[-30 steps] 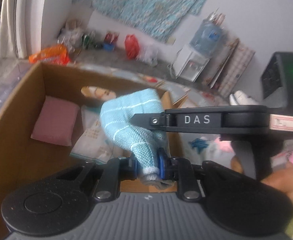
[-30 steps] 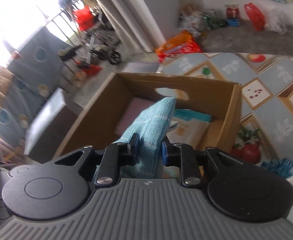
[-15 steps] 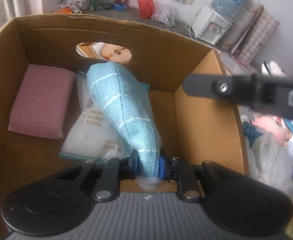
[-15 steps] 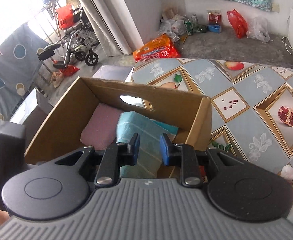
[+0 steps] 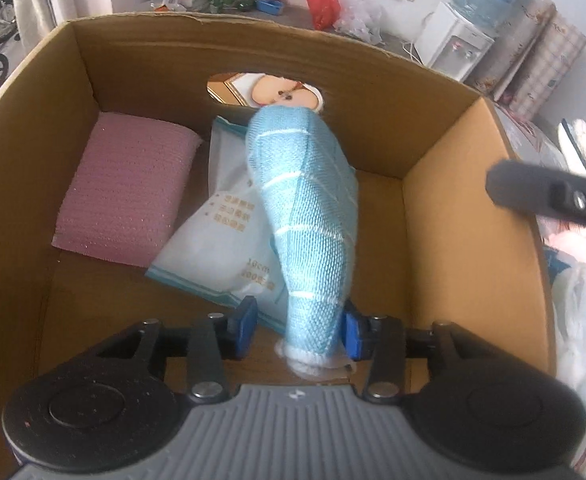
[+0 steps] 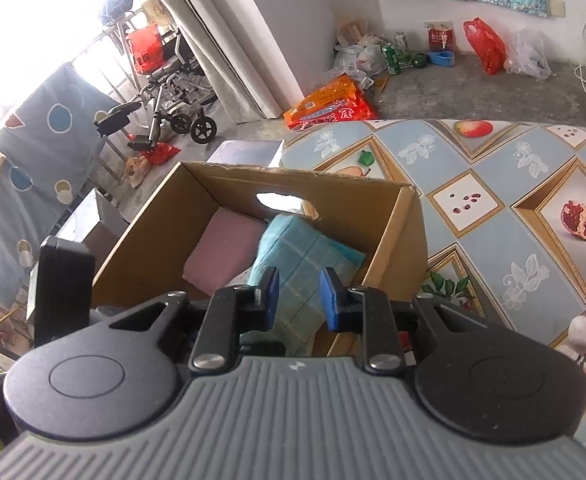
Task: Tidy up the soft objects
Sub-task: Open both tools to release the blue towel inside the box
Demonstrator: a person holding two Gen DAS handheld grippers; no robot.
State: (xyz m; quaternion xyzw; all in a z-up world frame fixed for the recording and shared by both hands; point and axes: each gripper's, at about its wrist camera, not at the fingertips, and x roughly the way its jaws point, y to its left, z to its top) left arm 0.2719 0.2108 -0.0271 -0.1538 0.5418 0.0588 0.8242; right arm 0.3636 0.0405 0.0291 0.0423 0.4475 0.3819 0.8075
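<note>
Inside the cardboard box, beside the pink pad, the blue cloth lies over a white packet; left claw, just opening, releases it; right claw nearly closed, empty.

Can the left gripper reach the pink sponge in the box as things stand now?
Probably yes: the left gripper is open inside the box, and the pink sponge lies uncovered beside the blue cloth.

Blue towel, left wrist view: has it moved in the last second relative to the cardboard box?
Yes. The blue towel has gone down from the rim of the cardboard box onto the white packet. The left gripper has just been opening; the towel lies between its jaws.
</note>
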